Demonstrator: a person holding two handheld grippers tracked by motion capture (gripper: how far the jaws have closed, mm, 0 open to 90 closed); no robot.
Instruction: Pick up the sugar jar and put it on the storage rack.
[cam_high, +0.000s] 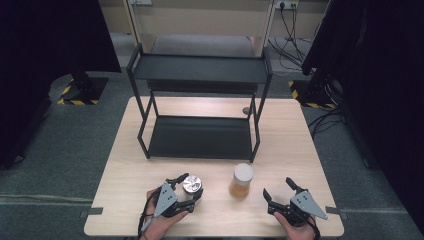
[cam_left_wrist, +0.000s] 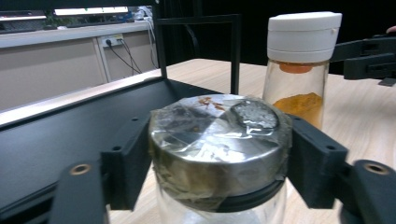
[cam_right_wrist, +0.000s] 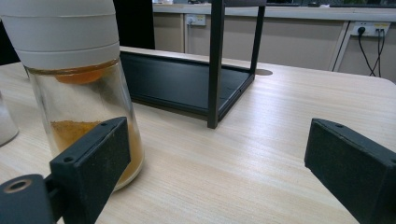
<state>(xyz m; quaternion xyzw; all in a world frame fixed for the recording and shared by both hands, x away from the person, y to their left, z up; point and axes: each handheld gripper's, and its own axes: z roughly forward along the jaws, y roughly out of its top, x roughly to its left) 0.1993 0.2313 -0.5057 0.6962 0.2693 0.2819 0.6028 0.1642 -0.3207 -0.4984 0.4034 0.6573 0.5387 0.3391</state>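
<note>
High view | left gripper (cam_high: 189, 189) clamps steel-lidded jar (cam_high: 192, 184) | right gripper (cam_high: 280, 190) gapes wide

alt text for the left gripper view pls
The left gripper clamps the shiny metal lid of a glass jar. Behind stand a white-capped spice jar of orange powder and a black shelf rack.

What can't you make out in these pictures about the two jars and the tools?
- Metal-lidded jar: body cut off by the bottom edge of the left gripper view; in the high view the left tool hides it, so contents unknown.
- White-capped jar: cap top cut off by the upper edge of the right gripper view.
- Right tool: its open jaw tips run past the right gripper view's edges.
</note>
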